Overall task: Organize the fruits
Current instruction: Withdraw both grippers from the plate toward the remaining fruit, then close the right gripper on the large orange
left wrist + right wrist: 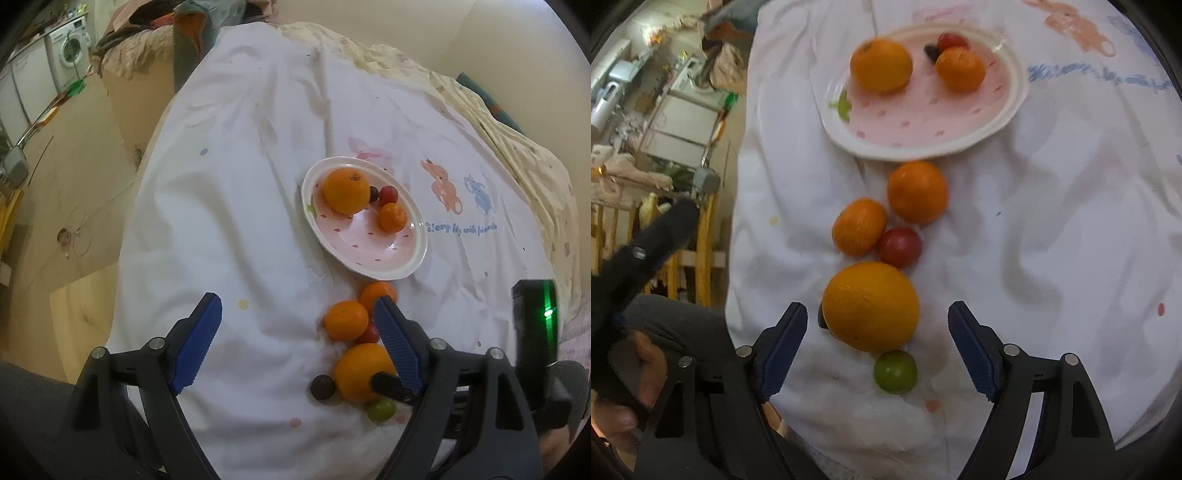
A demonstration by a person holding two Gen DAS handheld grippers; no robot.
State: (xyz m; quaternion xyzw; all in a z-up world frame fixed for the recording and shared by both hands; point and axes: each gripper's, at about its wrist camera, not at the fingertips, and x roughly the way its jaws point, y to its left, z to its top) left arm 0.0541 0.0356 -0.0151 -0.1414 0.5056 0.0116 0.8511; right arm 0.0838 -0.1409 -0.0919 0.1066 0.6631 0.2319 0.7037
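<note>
Wide bare sheet left of the plate, toward the bed's left edge. Blocked near the plate's near rim by a tight fruit row: orange, tomato, lime.

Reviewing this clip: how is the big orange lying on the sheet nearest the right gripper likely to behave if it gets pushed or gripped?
The big orange is round, so a push would probably roll it, perhaps into the green fruit touching it. The soft, wrinkled sheet may slow that. It looks firm, but nearly fills the right gripper's open jaws.
</note>
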